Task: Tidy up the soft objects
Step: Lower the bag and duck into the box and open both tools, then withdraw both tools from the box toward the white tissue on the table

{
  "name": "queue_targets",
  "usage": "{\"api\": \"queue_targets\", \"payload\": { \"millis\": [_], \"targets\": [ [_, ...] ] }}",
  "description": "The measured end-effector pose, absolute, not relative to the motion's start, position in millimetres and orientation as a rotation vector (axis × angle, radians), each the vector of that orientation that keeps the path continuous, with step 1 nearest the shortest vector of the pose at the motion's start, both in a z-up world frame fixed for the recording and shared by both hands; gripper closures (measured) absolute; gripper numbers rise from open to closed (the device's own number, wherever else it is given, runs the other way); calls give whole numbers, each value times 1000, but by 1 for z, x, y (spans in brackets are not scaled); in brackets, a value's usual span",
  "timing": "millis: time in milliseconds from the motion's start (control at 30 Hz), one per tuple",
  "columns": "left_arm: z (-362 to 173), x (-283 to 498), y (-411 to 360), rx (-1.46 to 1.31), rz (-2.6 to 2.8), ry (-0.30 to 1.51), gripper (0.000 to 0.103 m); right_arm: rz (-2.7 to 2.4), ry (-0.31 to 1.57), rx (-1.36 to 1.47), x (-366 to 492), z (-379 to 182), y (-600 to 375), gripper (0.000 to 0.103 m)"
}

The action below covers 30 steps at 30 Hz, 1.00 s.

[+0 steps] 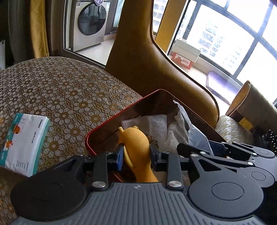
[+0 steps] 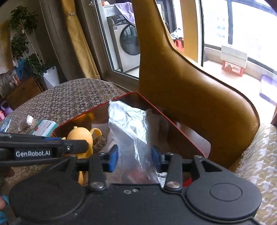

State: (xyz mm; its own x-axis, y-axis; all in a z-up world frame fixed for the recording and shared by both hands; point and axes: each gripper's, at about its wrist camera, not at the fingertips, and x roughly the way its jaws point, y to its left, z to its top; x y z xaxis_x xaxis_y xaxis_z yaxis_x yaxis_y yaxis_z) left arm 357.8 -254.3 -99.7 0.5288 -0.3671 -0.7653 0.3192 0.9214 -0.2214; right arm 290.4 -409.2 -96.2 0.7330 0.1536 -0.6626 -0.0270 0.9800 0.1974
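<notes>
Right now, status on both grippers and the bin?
Left gripper around yellow rubber toy over red bin. Right gripper open around plastic bag. Bin already crowded with cloths.

Daylight pours through a wide curved window [image 1: 230, 34] with dark frames, and pale apartment blocks show hazily outside. On the balcony floor [image 1: 195, 72] near the glass stands a red and white box [image 1: 186, 53]. A front-loading washing machine [image 1: 89, 22] sits behind a sliding glass door [image 2: 107, 45], with a purple cloth [image 2: 126, 12] draped over its top. Mustard-yellow curtains [image 1: 39, 27] hang beside the door. A tan leather chair back [image 1: 143, 58] rises at the table's far edge. The table wears a brown and gold floral lace cloth [image 1: 57, 90]. In the left corner of the room, a leafy potted plant [image 2: 24, 32] stands in a white pot [image 2: 51, 77] beside a low wooden cabinet [image 2: 23, 91].
</notes>
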Motion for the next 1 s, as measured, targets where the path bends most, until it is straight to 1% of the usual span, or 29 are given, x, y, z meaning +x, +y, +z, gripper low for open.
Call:
{"api": "queue_targets", "payload": {
  "millis": [167,200,233,300,600,1000],
  "targets": [
    [-89,350,-252,-54,-420,895,71,98,724,183,283,-89,-411,49],
    [-86,348,-251,-53,-421,882,67,97,719,184,281,-86,-411,48],
    [-83,346,-252,-51,-423,871,55,98,713,182,280,-84,-412,47],
    [-77,342,-250,-49,-416,842,47,92,702,174,277,-79,-411,46],
    [-48,320,-231,-62,-419,792,47,112,667,154,253,-54,-404,38],
    [-2,265,-189,-48,-428,709,47,192,611,161,209,-12,-373,25]
  ]
}}
